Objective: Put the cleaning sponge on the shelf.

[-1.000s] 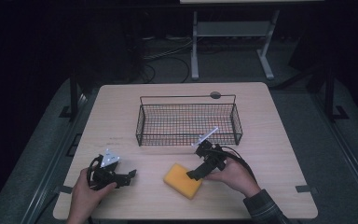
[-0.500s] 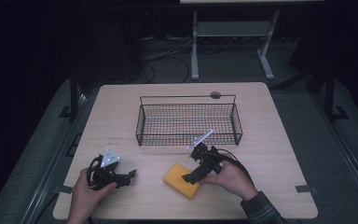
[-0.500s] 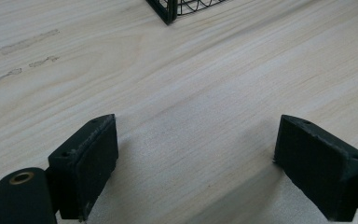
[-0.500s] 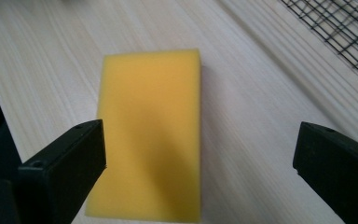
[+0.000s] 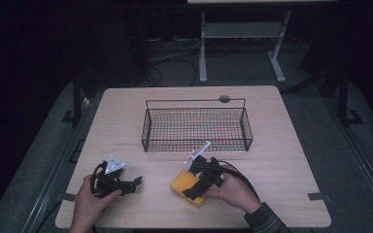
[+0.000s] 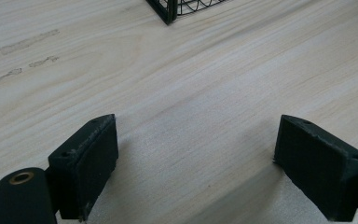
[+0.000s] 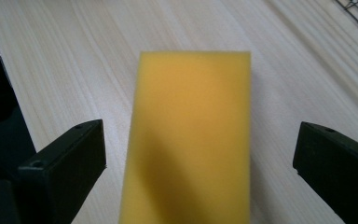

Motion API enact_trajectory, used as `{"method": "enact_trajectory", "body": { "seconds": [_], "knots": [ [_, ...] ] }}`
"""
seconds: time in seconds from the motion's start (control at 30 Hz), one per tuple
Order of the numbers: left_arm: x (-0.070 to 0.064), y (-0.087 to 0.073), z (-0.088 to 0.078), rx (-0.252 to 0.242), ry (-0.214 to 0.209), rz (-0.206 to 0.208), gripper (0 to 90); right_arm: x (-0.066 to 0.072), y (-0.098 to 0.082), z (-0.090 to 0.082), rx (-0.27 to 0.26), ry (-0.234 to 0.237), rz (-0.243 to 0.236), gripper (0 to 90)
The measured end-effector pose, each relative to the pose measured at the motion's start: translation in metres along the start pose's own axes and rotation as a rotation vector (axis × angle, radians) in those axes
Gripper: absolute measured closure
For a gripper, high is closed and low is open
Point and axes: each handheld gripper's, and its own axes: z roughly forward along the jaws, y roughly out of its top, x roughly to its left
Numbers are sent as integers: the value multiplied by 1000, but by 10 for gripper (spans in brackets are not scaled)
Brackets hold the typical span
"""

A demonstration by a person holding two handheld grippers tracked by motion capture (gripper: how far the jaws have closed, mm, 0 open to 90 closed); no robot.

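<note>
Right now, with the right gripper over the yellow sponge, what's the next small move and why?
Probably close the right gripper: its fingers stand open on either side of the yellow sponge, not yet touching it, and the sponge lies flat on the table.

On the table [image 5: 291,160] are one yellow sponge [image 5: 183,182], one wire basket [image 5: 196,128] and two grippers.

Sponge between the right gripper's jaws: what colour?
Yellow-orange, plain. The sponge shows best in the right gripper view.
</note>
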Motion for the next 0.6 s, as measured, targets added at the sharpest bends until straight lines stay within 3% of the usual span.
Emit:
{"method": "enact_trajectory", "body": {
  "seconds": [0.6],
  "knots": [
    [0,0,0,0,0,1,126,8,0,22,53,-22,-31,21]
  ]
}}
